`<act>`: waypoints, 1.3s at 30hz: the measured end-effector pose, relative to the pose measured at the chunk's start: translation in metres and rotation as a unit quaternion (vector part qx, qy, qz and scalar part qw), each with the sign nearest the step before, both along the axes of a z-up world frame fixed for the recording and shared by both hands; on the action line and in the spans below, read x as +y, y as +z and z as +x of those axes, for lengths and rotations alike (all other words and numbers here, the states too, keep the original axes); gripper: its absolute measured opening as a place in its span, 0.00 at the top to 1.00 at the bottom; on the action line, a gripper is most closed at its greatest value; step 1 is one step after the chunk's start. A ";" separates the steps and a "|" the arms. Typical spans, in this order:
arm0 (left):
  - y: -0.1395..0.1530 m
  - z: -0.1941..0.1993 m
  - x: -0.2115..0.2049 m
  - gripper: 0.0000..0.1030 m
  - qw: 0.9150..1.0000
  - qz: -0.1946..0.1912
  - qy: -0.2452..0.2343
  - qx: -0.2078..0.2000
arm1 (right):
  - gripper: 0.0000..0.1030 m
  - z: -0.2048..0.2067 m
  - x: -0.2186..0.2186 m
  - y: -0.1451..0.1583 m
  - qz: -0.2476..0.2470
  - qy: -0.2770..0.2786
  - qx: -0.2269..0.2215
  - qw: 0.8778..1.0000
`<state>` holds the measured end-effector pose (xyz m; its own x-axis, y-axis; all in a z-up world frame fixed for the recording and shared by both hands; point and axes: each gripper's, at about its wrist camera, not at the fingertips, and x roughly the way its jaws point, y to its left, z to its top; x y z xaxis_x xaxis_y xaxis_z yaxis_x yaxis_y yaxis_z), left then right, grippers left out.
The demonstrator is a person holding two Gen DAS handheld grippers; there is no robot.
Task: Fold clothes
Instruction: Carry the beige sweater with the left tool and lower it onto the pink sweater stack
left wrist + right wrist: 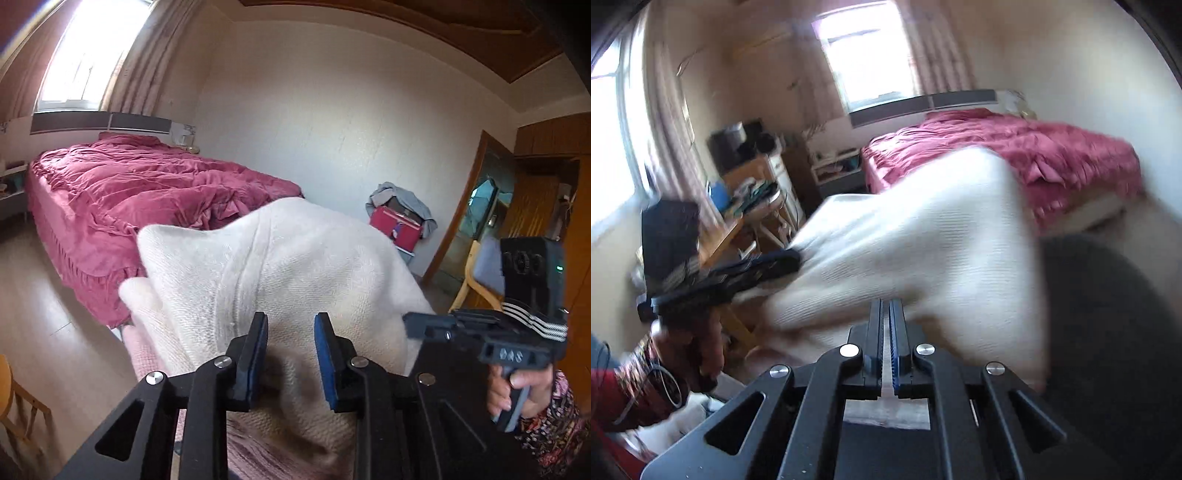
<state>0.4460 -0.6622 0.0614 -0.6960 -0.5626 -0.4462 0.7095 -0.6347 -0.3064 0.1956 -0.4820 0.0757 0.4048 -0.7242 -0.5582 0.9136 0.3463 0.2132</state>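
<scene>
While we look along the left gripper (291, 325), we see its blue-padded jaws part-way closed with a bunched fold of the cream-white knitted garment (280, 258) between them; whether the pads press on the cloth we cannot tell. That garment fills the middle of the view, lifted in the air. At ten o'clock lies the bed with a crumpled crimson quilt (147, 192). At three o'clock the right gripper (417, 326) touches the garment's edge, with the right hand (517, 387) on its handle at four o'clock.

From the right wrist, we see the right gripper (886, 306) with jaws together, clamped on a thin edge of the same garment (923, 240), which spreads blurred toward twelve o'clock. At nine o'clock the left gripper (790, 260) meets the cloth's far side, the left hand (705, 343) below it.
</scene>
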 end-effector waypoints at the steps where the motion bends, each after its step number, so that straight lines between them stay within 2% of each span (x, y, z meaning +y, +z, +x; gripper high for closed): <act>1: -0.001 0.000 -0.004 0.75 1.000 0.004 0.001 -0.002 | 0.97 0.012 -0.003 0.000 0.006 0.005 0.012 1.000; 5: -0.017 -0.003 -0.020 0.75 0.999 0.031 0.000 -0.024 | 0.94 0.055 -0.028 -0.022 0.071 0.062 0.047 0.994; 7: -0.025 0.003 -0.029 0.75 0.999 0.049 -0.001 -0.016 | 0.94 0.071 -0.028 -0.037 0.093 0.073 0.115 0.986; 8: -0.027 0.007 -0.032 0.75 0.998 0.057 -0.005 -0.008 | 0.94 0.071 -0.025 -0.041 0.101 0.073 0.130 0.984; 10: -0.025 0.013 -0.027 0.75 0.998 0.057 -0.012 0.002 | 0.95 0.054 -0.018 -0.042 0.127 0.067 0.104 0.984; 12: -0.021 0.012 -0.018 0.75 0.999 0.038 -0.018 -0.009 | 0.95 0.035 -0.013 -0.046 0.149 0.065 0.085 0.983; 14: -0.014 0.012 -0.009 0.75 0.999 0.020 -0.028 -0.001 | 0.95 0.030 -0.006 -0.042 0.132 0.060 0.092 0.985; 17: -0.003 0.013 0.007 0.74 0.999 -0.004 -0.044 0.013 | 0.94 0.028 0.010 -0.012 0.061 0.051 0.040 0.996; 18: 0.000 0.011 0.011 0.74 0.999 -0.012 -0.046 0.000 | 0.94 0.028 0.010 0.003 0.024 0.038 0.021 0.999; 19: 0.000 0.008 0.014 0.74 0.999 -0.021 -0.044 -0.021 | 0.94 0.030 0.009 0.010 0.008 0.029 0.021 0.999; 21: -0.006 0.004 0.016 0.74 0.997 -0.036 -0.038 -0.061 | 0.94 0.044 -0.004 0.020 -0.022 0.007 0.060 0.998; 22: -0.010 0.003 0.016 0.74 0.996 -0.041 -0.035 -0.078 | 0.94 0.049 -0.010 0.020 -0.023 0.006 0.072 0.997; 24: -0.018 0.007 0.016 0.74 0.995 -0.043 -0.025 -0.089 | 0.93 0.061 -0.025 0.006 0.011 0.012 0.094 0.995; 25: -0.021 0.010 0.015 0.74 0.995 -0.043 -0.020 -0.091 | 0.90 0.067 -0.033 -0.002 0.029 0.015 0.105 0.994; 26: -0.024 0.011 0.012 0.74 0.995 -0.042 -0.016 -0.091 | 0.87 0.073 -0.038 -0.021 0.075 0.030 0.113 0.990; 27: -0.027 0.013 0.010 0.74 0.995 -0.039 -0.015 -0.089 | 0.87 0.075 -0.038 -0.033 0.095 0.039 0.122 0.987; 28: -0.030 0.015 0.009 0.74 0.996 -0.034 -0.021 -0.080 | 0.88 0.075 -0.033 -0.041 0.093 0.043 0.130 0.986; 31: -0.037 0.018 0.007 0.74 0.997 -0.023 -0.036 -0.059 | 0.88 0.055 -0.020 -0.046 0.103 0.046 0.091 0.989; 34: -0.029 0.015 0.010 0.74 0.997 -0.031 -0.029 -0.056 | 0.88 0.040 -0.012 -0.040 0.104 0.049 0.048 0.992; 37: -0.011 0.017 0.015 0.74 0.998 -0.037 -0.041 -0.012 | 0.88 0.033 0.004 -0.012 0.036 0.028 0.040 0.998; 38: -0.006 0.015 0.017 0.73 0.998 -0.040 -0.048 -0.005 | 0.87 0.025 0.008 -0.002 0.011 0.008 0.034 0.999; 39: -0.004 0.010 0.018 0.73 0.998 -0.045 -0.051 -0.015 | 0.87 0.018 0.013 0.008 -0.016 -0.022 0.033 0.999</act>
